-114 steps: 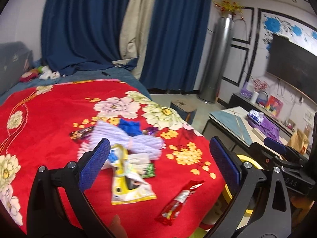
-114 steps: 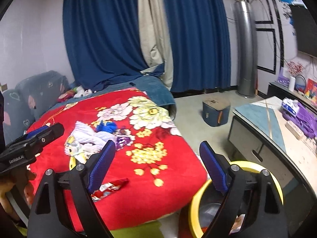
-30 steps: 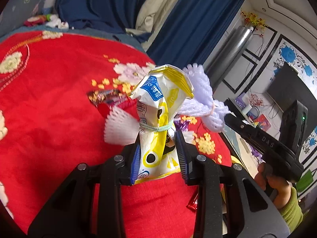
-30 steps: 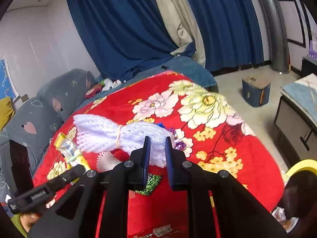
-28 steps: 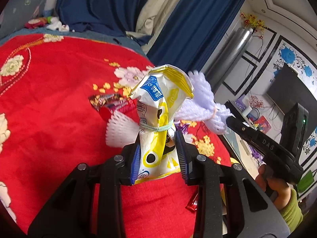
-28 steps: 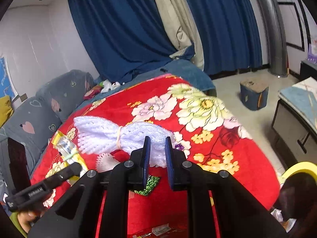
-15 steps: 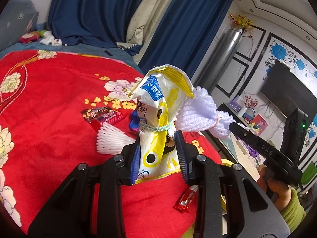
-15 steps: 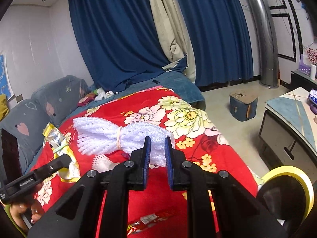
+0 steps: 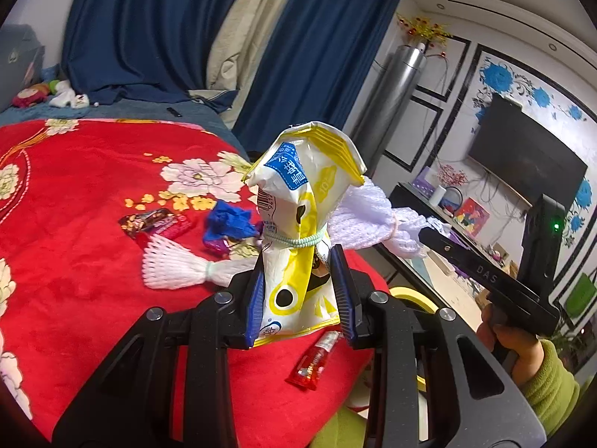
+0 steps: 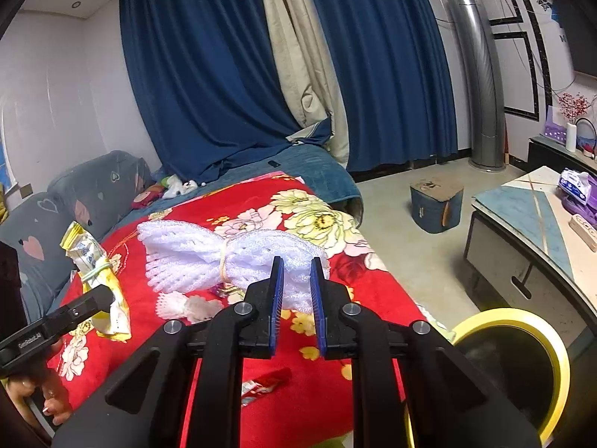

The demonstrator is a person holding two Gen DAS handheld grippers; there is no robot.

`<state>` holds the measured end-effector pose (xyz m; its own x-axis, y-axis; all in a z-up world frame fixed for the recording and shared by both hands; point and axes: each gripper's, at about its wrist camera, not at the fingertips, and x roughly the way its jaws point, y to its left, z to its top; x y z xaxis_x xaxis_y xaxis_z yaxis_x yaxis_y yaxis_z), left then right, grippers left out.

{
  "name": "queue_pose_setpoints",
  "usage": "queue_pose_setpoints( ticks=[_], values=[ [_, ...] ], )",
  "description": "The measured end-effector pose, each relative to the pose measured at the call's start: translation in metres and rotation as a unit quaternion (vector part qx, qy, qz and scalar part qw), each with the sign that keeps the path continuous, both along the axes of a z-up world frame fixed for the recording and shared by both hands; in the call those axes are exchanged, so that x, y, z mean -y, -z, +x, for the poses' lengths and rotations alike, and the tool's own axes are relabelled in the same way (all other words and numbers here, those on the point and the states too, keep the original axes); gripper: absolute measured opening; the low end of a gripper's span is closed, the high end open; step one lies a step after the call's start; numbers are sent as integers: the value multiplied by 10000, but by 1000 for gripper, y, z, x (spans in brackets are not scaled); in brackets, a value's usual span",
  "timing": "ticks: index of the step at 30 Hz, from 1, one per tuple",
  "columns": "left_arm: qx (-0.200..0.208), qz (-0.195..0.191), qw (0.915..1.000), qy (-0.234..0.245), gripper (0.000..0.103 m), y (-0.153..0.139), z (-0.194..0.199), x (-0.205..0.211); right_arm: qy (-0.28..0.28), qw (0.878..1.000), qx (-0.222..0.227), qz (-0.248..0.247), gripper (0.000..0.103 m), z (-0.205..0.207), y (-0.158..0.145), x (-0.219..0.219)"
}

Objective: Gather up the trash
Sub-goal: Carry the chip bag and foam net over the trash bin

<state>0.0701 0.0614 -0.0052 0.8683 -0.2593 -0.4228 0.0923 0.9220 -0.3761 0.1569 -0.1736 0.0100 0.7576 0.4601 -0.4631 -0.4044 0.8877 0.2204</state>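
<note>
My left gripper point(image 9: 298, 257) is shut on a yellow and white snack bag point(image 9: 298, 224) tied with a green band, held upright above the red blanket point(image 9: 74, 194). My right gripper point(image 10: 297, 261) is shut on a white foam net bundle point(image 10: 224, 257) and holds it above the blanket. That bundle also shows in the left wrist view point(image 9: 369, 224), and the snack bag shows in the right wrist view point(image 10: 97, 272). On the blanket lie a second white foam net point(image 9: 175, 265), a blue crumpled scrap point(image 9: 227, 224), a dark red wrapper point(image 9: 156, 224) and a red sachet point(image 9: 313, 358).
A yellow-rimmed bin point(image 10: 522, 366) stands on the floor at the blanket's near right corner. A low table point(image 10: 533, 231) is to the right, a blue box point(image 10: 436, 205) on the floor beyond. Blue curtains point(image 10: 224, 74) hang behind, and a grey sofa back point(image 10: 93, 194) is at left.
Both grippers closed on their items and lifted them off the blanket. Over the last second both have drawn back and risen slightly, and the bin has come further into the right wrist view.
</note>
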Motion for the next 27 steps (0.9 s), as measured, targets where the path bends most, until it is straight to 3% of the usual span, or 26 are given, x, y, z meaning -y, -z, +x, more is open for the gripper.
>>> queue_pose_setpoints(
  ticks=[27],
  values=[
    [28, 570, 9940, 931, 25, 4, 4, 91, 1055, 9944, -26, 46, 14, -28, 25, 105]
  ],
)
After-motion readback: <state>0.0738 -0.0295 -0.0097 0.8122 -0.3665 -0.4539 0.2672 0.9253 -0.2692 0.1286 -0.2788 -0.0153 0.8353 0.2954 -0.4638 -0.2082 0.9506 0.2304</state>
